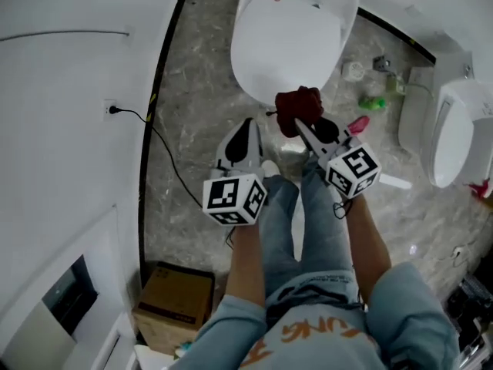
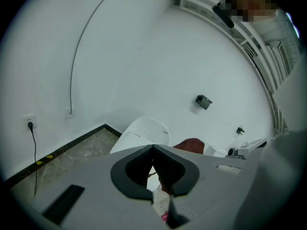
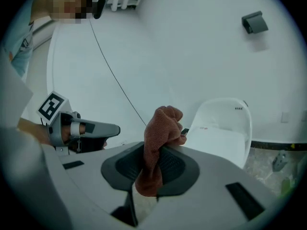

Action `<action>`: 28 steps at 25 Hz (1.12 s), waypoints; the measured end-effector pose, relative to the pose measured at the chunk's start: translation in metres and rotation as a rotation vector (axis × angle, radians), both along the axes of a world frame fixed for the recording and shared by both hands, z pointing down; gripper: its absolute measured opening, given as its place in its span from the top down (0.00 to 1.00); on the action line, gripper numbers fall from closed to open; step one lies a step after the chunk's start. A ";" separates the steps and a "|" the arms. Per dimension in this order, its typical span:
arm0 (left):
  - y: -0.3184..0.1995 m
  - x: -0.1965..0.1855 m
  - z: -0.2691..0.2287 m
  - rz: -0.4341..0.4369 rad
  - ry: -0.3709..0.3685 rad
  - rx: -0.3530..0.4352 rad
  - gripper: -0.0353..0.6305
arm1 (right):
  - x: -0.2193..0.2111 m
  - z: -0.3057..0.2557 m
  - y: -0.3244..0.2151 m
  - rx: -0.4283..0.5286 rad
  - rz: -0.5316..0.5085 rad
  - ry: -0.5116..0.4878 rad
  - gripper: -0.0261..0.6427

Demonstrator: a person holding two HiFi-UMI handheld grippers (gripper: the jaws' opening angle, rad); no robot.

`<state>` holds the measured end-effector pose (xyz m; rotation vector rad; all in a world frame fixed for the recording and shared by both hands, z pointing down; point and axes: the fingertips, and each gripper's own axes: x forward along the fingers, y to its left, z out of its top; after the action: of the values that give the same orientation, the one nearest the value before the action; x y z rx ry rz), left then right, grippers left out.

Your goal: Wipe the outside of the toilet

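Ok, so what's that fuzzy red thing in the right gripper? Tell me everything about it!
It's a dark red cloth, soft and nubbly like a towel. It's scrunched into a lump, with one end poking up above the jaws and the other hanging below. The right gripper has its jaws shut on the middle. It's held by the front of the white toilet lid; I can't tell whether they touch.

The white toilet (image 1: 289, 41), lid shut, stands at the upper centre of the frame. A bunched dark-red cloth (image 1: 299, 108) sits at its front rim, pinched in the right tool (image 1: 304, 128).
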<state>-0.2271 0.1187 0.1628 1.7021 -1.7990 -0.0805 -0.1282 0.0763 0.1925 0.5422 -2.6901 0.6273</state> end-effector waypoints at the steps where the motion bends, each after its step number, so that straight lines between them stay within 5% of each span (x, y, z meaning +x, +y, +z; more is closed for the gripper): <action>1: 0.000 -0.001 -0.013 -0.014 0.000 0.008 0.95 | -0.001 -0.020 -0.003 0.020 0.014 -0.008 0.85; 7: 0.008 -0.015 -0.109 -0.114 -0.073 0.066 0.95 | 0.001 -0.138 -0.023 0.130 0.132 -0.040 0.85; 17: -0.036 -0.019 -0.272 -0.090 -0.305 0.285 0.95 | 0.021 -0.285 -0.064 0.348 0.282 -0.054 0.84; 28: -0.050 -0.001 -0.347 -0.044 -0.443 0.378 0.95 | 0.045 -0.364 -0.082 0.505 0.356 -0.098 0.84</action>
<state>-0.2280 0.0690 -0.1837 2.0655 -2.2575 -0.0690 -0.0830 -0.0056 -0.1711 1.1637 -2.8670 0.0397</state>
